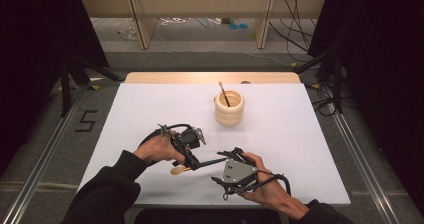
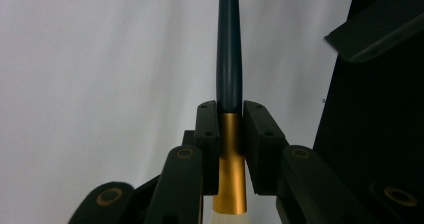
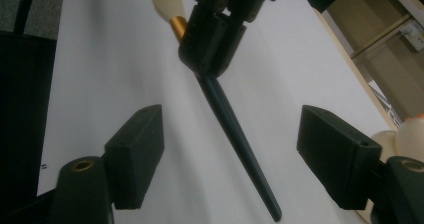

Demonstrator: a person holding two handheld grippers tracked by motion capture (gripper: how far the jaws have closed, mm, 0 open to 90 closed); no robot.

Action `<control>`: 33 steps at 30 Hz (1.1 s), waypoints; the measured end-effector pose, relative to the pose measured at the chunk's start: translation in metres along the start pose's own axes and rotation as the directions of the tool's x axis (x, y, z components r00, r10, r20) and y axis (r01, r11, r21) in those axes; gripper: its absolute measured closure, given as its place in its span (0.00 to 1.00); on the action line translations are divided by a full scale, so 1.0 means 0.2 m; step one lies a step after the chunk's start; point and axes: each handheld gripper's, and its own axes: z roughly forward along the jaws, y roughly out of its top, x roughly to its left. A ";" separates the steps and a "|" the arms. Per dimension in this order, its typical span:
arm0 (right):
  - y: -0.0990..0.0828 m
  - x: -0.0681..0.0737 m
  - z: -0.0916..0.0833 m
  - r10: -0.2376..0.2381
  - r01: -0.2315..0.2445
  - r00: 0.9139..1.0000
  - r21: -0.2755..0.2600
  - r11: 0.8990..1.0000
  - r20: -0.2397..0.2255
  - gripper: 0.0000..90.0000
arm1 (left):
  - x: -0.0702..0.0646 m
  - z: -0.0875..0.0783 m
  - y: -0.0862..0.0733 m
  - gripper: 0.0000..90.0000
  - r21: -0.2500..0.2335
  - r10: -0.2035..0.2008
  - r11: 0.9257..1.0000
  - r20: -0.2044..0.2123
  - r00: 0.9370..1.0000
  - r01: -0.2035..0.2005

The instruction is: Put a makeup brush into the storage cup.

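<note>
A make-up brush (image 1: pixel 210 162) with a dark slim handle, gold ferrule and cream bristles hangs just above the white table, near its front edge. My left gripper (image 1: pixel 192 165) is shut on the brush at the ferrule (image 2: pixel 230 149), and the handle (image 2: pixel 229 59) runs straight out past the jaws. The handle's free end (image 3: pixel 240 149) lies between the jaws of my right gripper (image 3: pixel 232 121), which stand open and wide apart without touching it. In the high view the right gripper (image 1: pixel 227 156) faces the left one across the brush.
A cream ribbed cup (image 1: pixel 229 109) stands at the middle back of the white table sheet (image 1: pixel 150 109), with another dark brush (image 1: pixel 223 93) upright in it. The table's wooden back edge (image 1: pixel 210 77) shows behind it. Dark curtains and floor cables flank the table.
</note>
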 end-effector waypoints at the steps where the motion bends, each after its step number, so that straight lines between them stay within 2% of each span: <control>1: 0.00 0.00 0.01 -0.016 0.016 1.000 0.004 1.000 -0.010 0.35 | 0.00 -0.01 0.00 0.86 0.016 0.020 1.000 -0.001 1.000 -0.020; 5: 0.01 0.01 0.04 -0.060 0.060 0.998 0.018 0.998 -0.018 0.39 | -0.02 -0.01 0.03 0.86 0.028 0.033 0.999 0.000 0.999 -0.033; 6: 0.02 0.01 0.04 -0.075 0.075 0.997 0.022 0.997 -0.017 0.40 | -0.02 -0.01 0.04 0.86 0.020 0.022 1.000 0.000 1.000 -0.022; 9: 0.03 0.01 0.05 -0.100 0.100 0.995 0.023 0.995 -0.021 0.43 | -0.03 -0.02 0.05 0.86 0.045 0.054 0.998 -0.003 0.999 -0.054; 14: 0.03 0.02 0.05 -0.144 0.144 0.989 0.031 0.989 -0.020 0.46 | -0.04 -0.03 0.08 0.86 0.067 0.062 0.996 -0.002 0.998 -0.062; 16: 0.03 0.00 0.05 -0.216 0.215 0.976 0.040 0.976 0.002 0.48 | -0.05 -0.04 0.08 0.86 0.073 0.064 0.995 -0.010 0.998 -0.063; 17: 0.03 -0.01 0.06 -0.227 0.226 0.974 0.046 0.973 0.005 0.49 | -0.05 -0.04 0.09 0.86 0.079 0.072 0.994 -0.011 0.997 -0.071; 18: 0.03 0.01 0.05 -0.202 0.201 0.979 0.057 0.978 0.009 0.50 | -0.05 -0.04 0.09 0.86 0.076 0.067 0.995 -0.013 0.998 -0.066; 19: 0.03 -0.01 0.05 -0.245 0.243 0.970 0.067 0.968 0.013 0.51 | -0.05 -0.05 0.10 0.86 0.081 0.069 0.994 -0.011 0.998 -0.068; 20: 0.03 -0.01 0.06 -0.264 0.263 0.965 0.065 0.963 0.003 0.52 | -0.05 -0.05 0.10 0.86 0.083 0.074 0.994 -0.013 0.997 -0.072; 22: 0.03 0.00 0.06 -0.271 0.269 0.962 0.075 0.960 0.016 0.53 | -0.06 -0.06 0.11 0.86 0.090 0.075 0.993 -0.013 0.997 -0.074; 23: 0.03 0.01 0.06 -0.249 0.246 0.968 0.090 0.965 0.017 0.54 | -0.06 -0.06 0.11 0.86 0.091 0.081 0.993 -0.013 0.997 -0.079; 24: 0.03 0.01 0.06 -0.253 0.251 0.967 0.092 0.964 0.012 0.55 | -0.06 -0.06 0.12 0.86 0.093 0.079 0.993 -0.016 0.997 -0.077; 25: 0.04 0.00 0.06 -0.292 0.290 0.956 0.083 0.954 0.018 0.56 | -0.07 -0.06 0.12 0.86 0.098 0.084 0.992 -0.012 0.996 -0.082; 26: 0.04 0.00 0.06 -0.295 0.290 0.955 0.095 0.952 0.036 0.57 | -0.07 -0.06 0.12 0.86 0.096 0.084 0.992 -0.013 0.996 -0.082; 32: 0.05 0.01 0.08 -0.320 0.314 0.947 0.115 0.942 0.038 0.64 | -0.08 -0.06 0.14 0.86 0.104 0.093 0.990 -0.014 0.996 -0.091; 33: 0.04 0.02 0.08 -0.305 0.300 0.952 0.126 0.945 0.019 0.65 | -0.08 -0.06 0.14 0.86 0.106 0.093 0.990 -0.011 0.996 -0.091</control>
